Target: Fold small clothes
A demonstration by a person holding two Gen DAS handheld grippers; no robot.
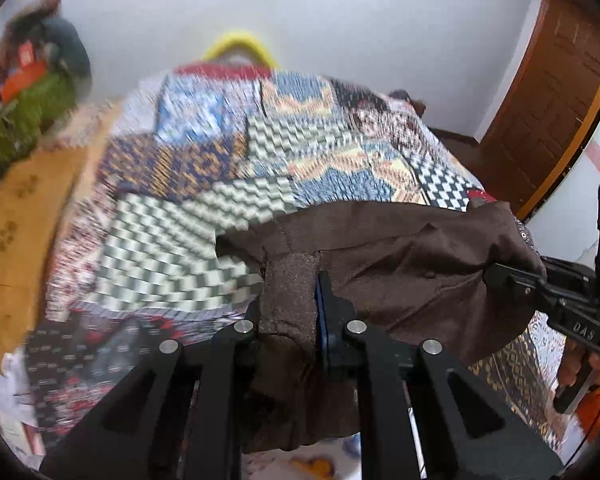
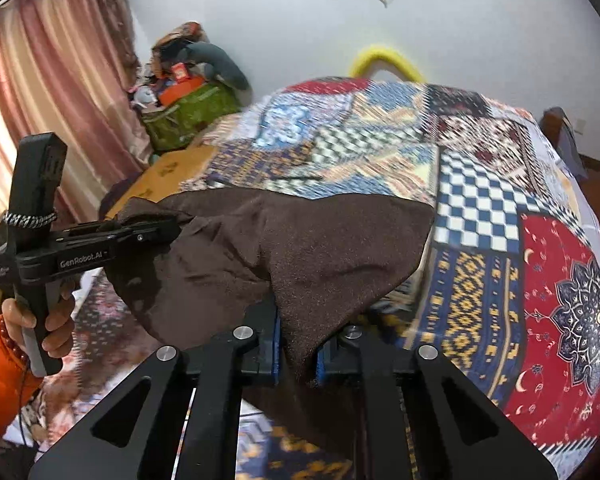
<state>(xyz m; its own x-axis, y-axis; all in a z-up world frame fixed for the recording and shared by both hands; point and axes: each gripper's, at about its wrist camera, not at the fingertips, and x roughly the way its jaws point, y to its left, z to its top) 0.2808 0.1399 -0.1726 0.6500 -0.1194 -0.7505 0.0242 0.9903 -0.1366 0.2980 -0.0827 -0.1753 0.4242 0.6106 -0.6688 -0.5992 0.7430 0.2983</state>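
A small dark brown garment (image 1: 400,256) hangs stretched between my two grippers above the bed; it also shows in the right wrist view (image 2: 300,248). My left gripper (image 1: 292,312) is shut on one edge of it, cloth bunched between the fingers. My right gripper (image 2: 298,344) is shut on the other edge. The right gripper appears at the right of the left wrist view (image 1: 496,272). The left gripper appears at the left of the right wrist view (image 2: 172,226), held by a hand in an orange sleeve.
A bed with a patchwork quilt (image 2: 480,200) fills the space below and ahead. A pile of bags and clothes (image 2: 188,96) sits by the pink curtain (image 2: 40,100). A wooden door (image 1: 548,100) stands at the right. A yellow ring (image 2: 384,60) lies behind the bed.
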